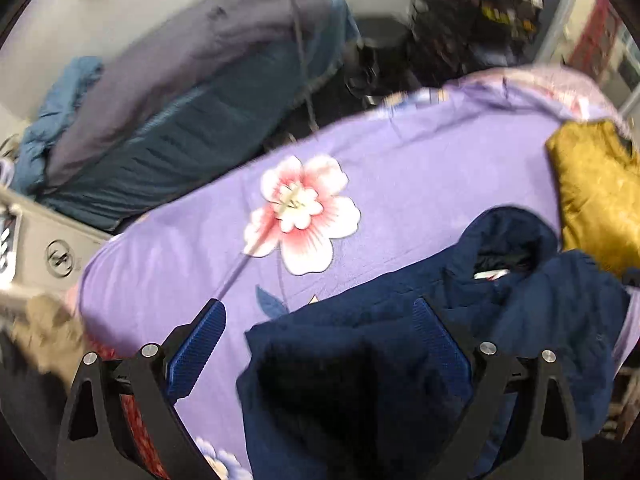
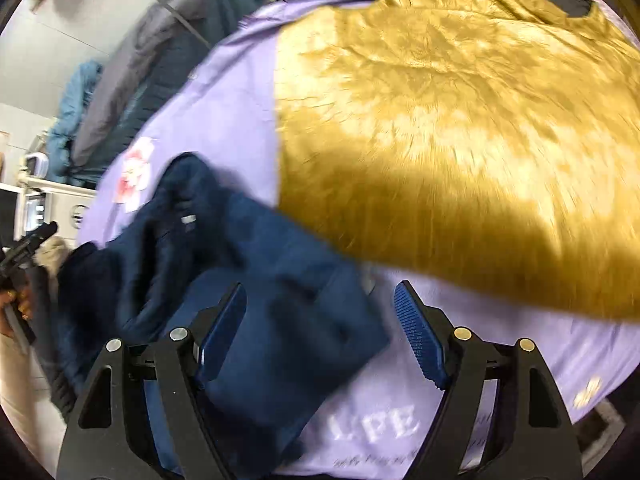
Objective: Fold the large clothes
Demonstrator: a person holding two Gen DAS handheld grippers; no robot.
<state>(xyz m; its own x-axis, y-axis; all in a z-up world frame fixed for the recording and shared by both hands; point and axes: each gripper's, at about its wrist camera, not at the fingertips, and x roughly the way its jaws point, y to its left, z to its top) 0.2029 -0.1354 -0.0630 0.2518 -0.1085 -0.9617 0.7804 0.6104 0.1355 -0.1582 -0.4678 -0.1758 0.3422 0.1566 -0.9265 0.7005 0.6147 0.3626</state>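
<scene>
Left claw (image 1: 320, 316): jaws wide, empty.
Right claw (image 2: 320, 304): likewise.
Crumpled navy padded jacket (image 1: 400, 360): lower frame; grab opposite edges, spread flat.

black left gripper (image 1: 319, 321), right gripper (image 2: 321, 307), blue ribbed pads (image 2: 418, 336), silver screws (image 2: 463, 333)

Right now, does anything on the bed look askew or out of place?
The navy garment lies crumpled near the edge of the purple sheet, not spread for folding; the mustard garment lies flat beside it. Nothing looks damaged.
</scene>
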